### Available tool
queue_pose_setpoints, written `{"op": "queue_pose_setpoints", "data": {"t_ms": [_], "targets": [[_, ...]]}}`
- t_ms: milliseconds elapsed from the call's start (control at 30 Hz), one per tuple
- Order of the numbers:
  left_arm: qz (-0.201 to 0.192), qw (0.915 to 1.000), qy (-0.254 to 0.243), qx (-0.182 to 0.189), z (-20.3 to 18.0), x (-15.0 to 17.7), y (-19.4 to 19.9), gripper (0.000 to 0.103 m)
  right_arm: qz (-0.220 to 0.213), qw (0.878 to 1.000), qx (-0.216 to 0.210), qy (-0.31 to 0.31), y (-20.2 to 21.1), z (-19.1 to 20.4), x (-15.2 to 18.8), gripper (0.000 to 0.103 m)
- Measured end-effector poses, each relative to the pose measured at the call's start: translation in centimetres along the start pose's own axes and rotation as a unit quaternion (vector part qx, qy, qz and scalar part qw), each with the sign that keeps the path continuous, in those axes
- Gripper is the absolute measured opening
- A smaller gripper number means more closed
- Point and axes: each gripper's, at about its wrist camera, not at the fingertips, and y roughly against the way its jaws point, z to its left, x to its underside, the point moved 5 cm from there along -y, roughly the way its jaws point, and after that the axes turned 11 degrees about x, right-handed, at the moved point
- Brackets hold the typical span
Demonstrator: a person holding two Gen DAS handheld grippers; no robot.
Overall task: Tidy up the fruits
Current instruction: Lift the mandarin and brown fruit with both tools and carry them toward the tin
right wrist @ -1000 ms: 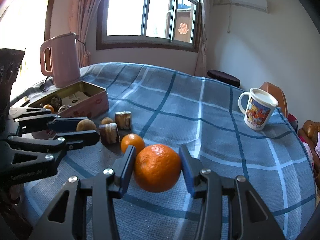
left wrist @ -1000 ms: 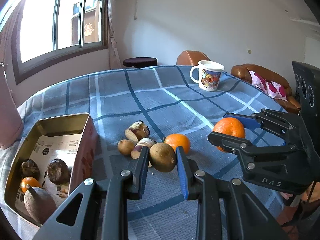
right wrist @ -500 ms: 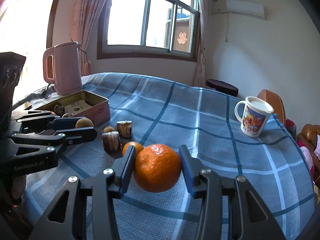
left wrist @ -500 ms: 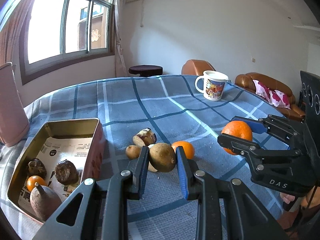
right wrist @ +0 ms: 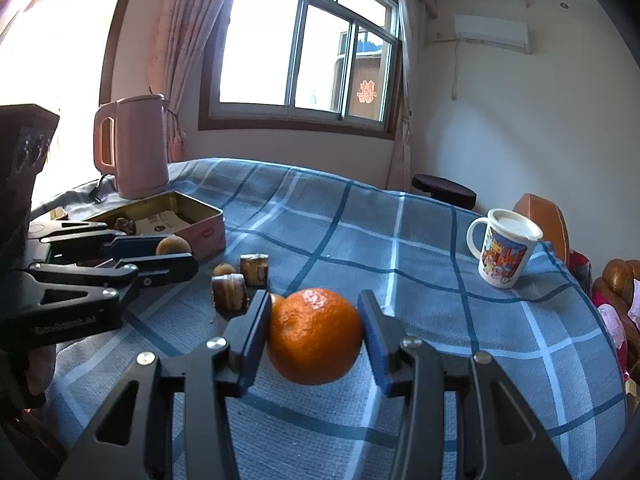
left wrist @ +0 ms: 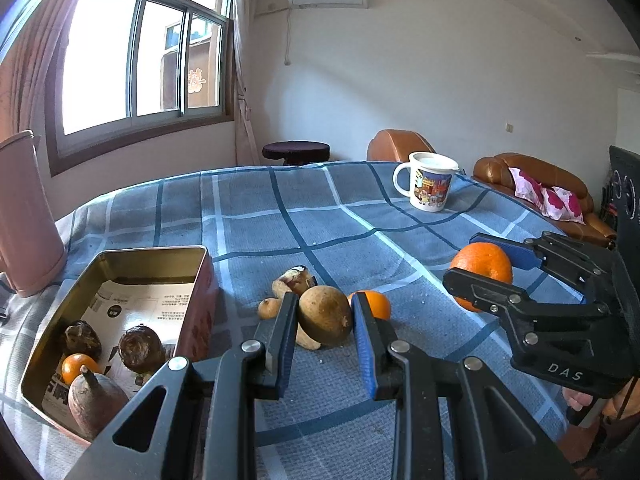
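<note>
Right now both hand-held grippers carry fruit above the blue plaid surface (left wrist: 280,216): left hand-held gripper (left wrist: 325,316) pinches a brown fruit (left wrist: 326,314) btwn its blue pads, right hand-held gripper (right wrist: 316,334) is clamped on a big orange (right wrist: 314,336), both lifted clear of the cloth. In the left wrist view the tin (left wrist: 200,276) sits at 9 o'clock from the brown fruit, open, w/ a small orange (left wrist: 76,366), two dark knobbly fruits and a pear-shaped one already inside on paper. Leftovers on the cloth: a small orange fruit (left wrist: 376,304) just behind the left pads, a little brown one (left wrist: 269,307) and cut pieces (left wrist: 294,278) at approx 11 o'clock. Mug (left wrist: 428,186) stands well apart at 1 o'clock, pink kettle (right wrist: 134,146) beyond the tin. Risks, as I judge them: both grippers probably head for the same tin, so they could collide or block each other over it. Big orange is round & smooth, held near the pad tips, so a quick swing or tilt may roll it out. Dropping from too high could bounce fruit off the tin rim or bruise what's inside. Tin's near end looks crowded, so the far end is the safer place to set down.
</note>
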Motion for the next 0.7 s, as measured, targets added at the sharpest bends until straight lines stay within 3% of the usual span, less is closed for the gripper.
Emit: {"op": "queue_pose_setpoints", "data": {"t_ms": [700], "targets": [[-0.031,0.9994,-0.008,-0.014,-0.2,-0.2,1.2,0.029,-0.037,0.999,0.000,-0.010,1.3,-0.4,-0.3,0.047]]}}
